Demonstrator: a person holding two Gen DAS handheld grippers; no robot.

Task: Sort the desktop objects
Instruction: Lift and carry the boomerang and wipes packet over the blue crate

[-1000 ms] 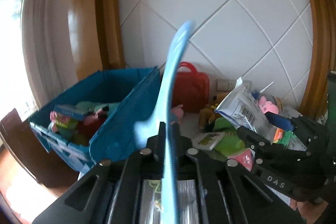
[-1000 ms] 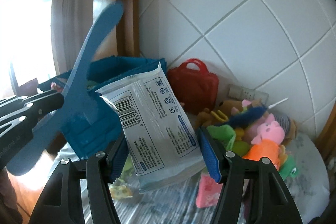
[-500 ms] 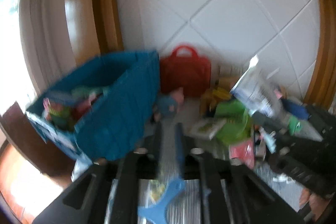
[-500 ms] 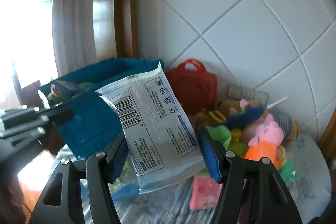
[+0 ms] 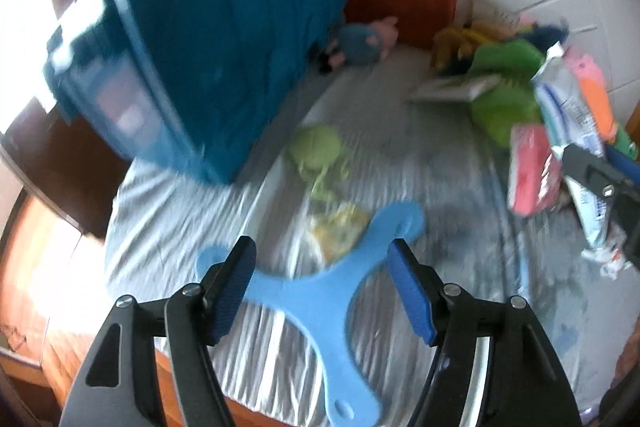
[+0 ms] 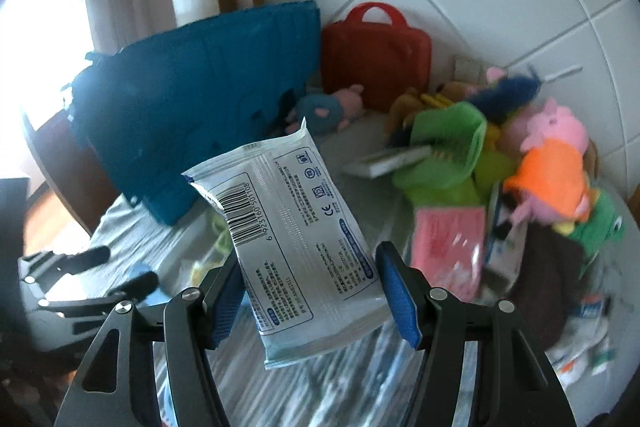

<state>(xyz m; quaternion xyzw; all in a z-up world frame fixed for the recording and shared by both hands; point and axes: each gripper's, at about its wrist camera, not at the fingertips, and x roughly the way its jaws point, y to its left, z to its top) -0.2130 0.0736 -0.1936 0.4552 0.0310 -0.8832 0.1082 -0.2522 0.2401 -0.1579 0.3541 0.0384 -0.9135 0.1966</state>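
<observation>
1. While its jaws are opening, the left claw (image 5: 322, 285) stands apart over a light blue three-armed plastic piece (image 5: 316, 291) lying flat on the cloth-covered bench (image 5: 168, 227), pads clear of it.
2. Right claw (image 6: 308, 291) is clamped on a wet-wipe packet (image 6: 296, 239), held above the bench.
3. Blue bin (image 6: 200, 87) stands at back left.

Blue bin (image 5: 224, 39): motion-blurred in the left wrist view; contents not visible, top cut by the frame edge
Small yellow and green items (image 5: 324, 187) on the cloth: smeared, kind cannot be told
Blue three-armed flat piece (image 5: 316, 291): one arm partly hidden behind a gripper finger (image 5: 234, 287)
Wipes pack (image 6: 296, 243): small print unreadable, lower edges hidden behind the finger pads (image 6: 396, 295)
Toy pile (image 6: 520, 163): blurred, items overlap
</observation>
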